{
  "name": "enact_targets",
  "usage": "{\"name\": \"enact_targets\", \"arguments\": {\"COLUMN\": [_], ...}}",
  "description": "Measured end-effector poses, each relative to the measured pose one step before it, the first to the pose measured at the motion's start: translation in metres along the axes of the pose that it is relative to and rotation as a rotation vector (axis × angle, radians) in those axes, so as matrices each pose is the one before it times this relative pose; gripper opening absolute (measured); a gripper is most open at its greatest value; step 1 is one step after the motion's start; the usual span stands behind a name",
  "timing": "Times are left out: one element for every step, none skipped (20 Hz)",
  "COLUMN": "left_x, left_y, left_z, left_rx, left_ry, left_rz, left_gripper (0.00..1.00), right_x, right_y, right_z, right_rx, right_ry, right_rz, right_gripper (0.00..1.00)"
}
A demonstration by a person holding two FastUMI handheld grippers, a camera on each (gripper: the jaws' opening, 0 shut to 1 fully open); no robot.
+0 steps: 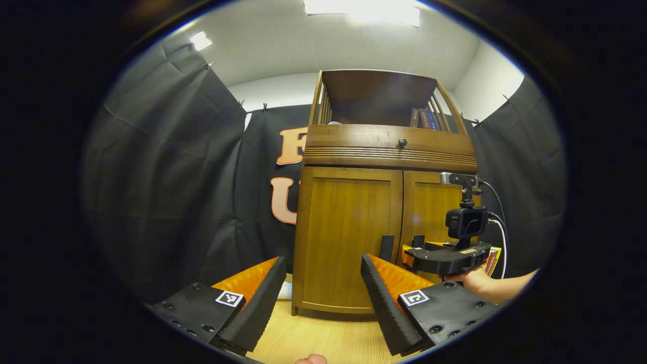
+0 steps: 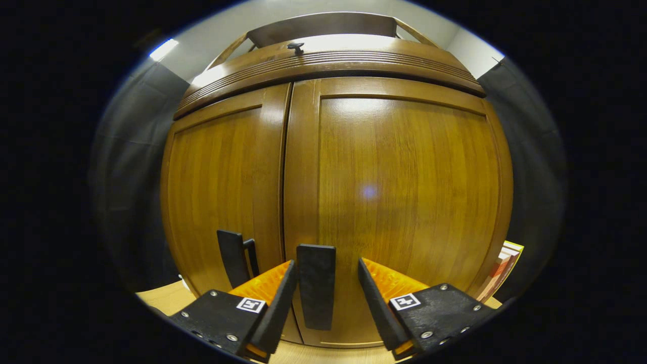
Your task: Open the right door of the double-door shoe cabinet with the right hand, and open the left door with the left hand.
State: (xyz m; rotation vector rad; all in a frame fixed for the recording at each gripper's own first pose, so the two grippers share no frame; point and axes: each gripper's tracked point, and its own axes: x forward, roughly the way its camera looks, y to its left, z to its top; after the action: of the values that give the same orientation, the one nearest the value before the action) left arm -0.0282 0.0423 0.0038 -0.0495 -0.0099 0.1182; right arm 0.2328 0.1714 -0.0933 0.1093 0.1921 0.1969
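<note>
While the right gripper [image 2: 323,290] stands close to the shoe cabinet [image 2: 384,202], its fingers are apart and straddle the right door's handle [image 2: 316,293], an upright bar dead ahead between them, seemingly not yet pinched. Well back, the left gripper [image 1: 321,290] is also spread, with the left door's handle [image 1: 386,247] ahead and slightly right.

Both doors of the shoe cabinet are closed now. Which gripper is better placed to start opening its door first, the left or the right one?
The right gripper, probably. Its open fingers already sit on either side of the right door's handle, close to the door. The left gripper hangs farther back from the cabinet, open, well short of the left door's handle.
</note>
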Motion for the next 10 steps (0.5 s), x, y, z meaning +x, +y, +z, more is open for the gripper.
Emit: {"name": "enact_targets", "arguments": {"left_x": [0.00138, 0.00043, 0.00044, 0.00059, 0.00066, 0.00058, -0.00036, 0.00044, -0.00039, -0.00025], "left_y": [0.00032, 0.00056, -0.00009, 0.00052, -0.00045, 0.00059, 0.00049, 0.00063, 0.00067, 0.00048], "left_z": [-0.00184, -0.00118, 0.00008, -0.00014, -0.00005, 0.00005, -0.00063, 0.00013, -0.00169, -0.00125], "left_rx": [-0.00053, 0.00067, 0.00165, 0.00219, 0.00113, 0.00109, 0.00038, -0.00131, -0.00173, -0.00077], "left_ry": [0.00323, 0.00347, 0.0019, 0.00227, 0.00164, 0.0008, 0.00173, 0.00174, 0.00332, 0.00458], "left_rz": [0.0019, 0.00036, 0.00095, -0.00115, -0.00268, 0.0009, 0.0023, 0.00128, 0.00038, 0.00062], "left_gripper": [0.99, 0.99, 0.94, 0.96, 0.95, 0.94, 0.94, 0.95, 0.96, 0.94], "right_x": [-0.00083, 0.0002, 0.00105, 0.00107, -0.00076, -0.00057, -0.00162, -0.0005, 0.00093, -0.00002], "right_y": [0.0013, 0.00332, 0.0027, 0.00127, 0.0025, -0.00015, -0.00061, 0.0003, 0.00046, 0.0001], "right_z": [-0.00129, -0.00035, -0.0015, -0.00137, -0.0009, 0.00094, -0.00238, 0.00129, -0.00181, -0.00011], "right_rx": [0.00088, 0.00447, 0.00778, 0.00554, 0.0034, -0.00209, -0.00254, 0.00648, 0.00975, 0.00007], "right_ry": [-0.00541, -0.00435, -0.00008, -0.00622, -0.00727, -0.01806, 0.00276, 0.00143, 0.00929, 0.00465], "right_rz": [-0.00156, 0.00521, 0.00176, -0.00852, 0.00245, -0.0037, 0.00144, 0.00524, 0.00391, 0.00157], "right_gripper": [0.75, 0.64, 0.55, 0.45, 0.45, 0.35, 0.3, 0.3, 0.29, 0.25]}}
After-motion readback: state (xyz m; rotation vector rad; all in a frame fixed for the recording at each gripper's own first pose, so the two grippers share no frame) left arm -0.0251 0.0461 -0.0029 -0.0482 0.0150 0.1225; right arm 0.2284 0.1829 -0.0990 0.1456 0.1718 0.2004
